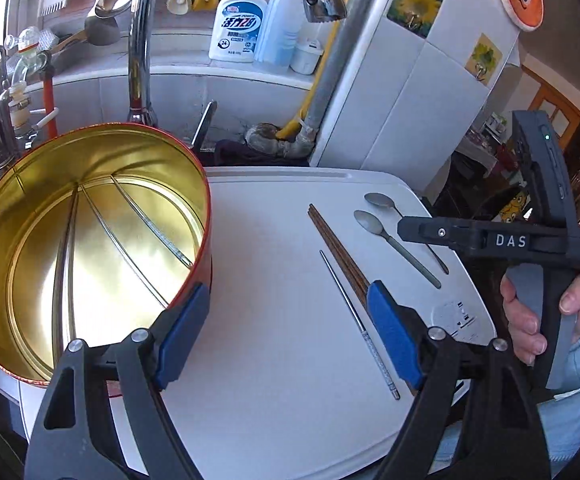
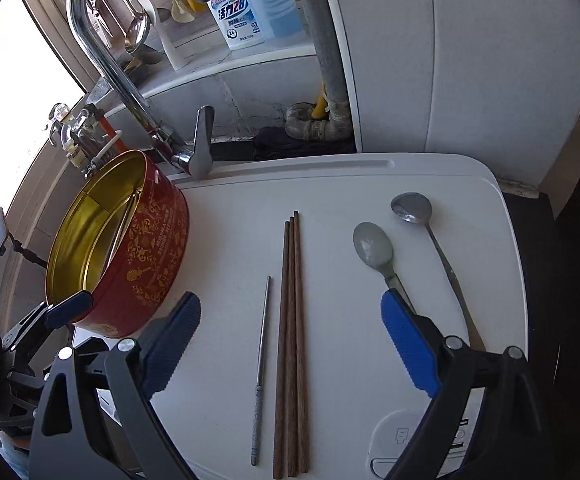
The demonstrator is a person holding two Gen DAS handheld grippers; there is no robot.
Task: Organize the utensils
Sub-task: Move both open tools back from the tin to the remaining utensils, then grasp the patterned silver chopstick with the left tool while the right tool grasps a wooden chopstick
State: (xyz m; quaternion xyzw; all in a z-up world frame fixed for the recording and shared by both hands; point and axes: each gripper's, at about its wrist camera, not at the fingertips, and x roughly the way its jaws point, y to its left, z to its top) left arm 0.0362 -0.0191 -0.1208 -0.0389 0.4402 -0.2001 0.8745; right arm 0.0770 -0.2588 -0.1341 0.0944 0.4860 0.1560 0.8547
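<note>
A round red tin (image 2: 146, 248) with a gold inside (image 1: 90, 240) stands at the left of a white board (image 2: 349, 184); one metal chopstick (image 1: 152, 228) lies inside it. On the board lie three brown wooden chopsticks (image 2: 290, 340), one metal chopstick (image 2: 262, 360) and two spoons (image 2: 373, 250) (image 2: 413, 206). My left gripper (image 1: 286, 336) is open, its left finger by the tin's near wall. My right gripper (image 2: 290, 344) is open above the chopsticks; its black body (image 1: 537, 240) shows in the left wrist view over the spoon handles.
A chrome tap (image 2: 130, 92) rises behind the tin. Soap bottles (image 1: 238, 20) stand on the ledge behind. A grey pipe (image 2: 325, 40) and a white tiled wall (image 2: 469, 60) close the back right. The board's right edge (image 2: 517, 280) drops off to a dark floor.
</note>
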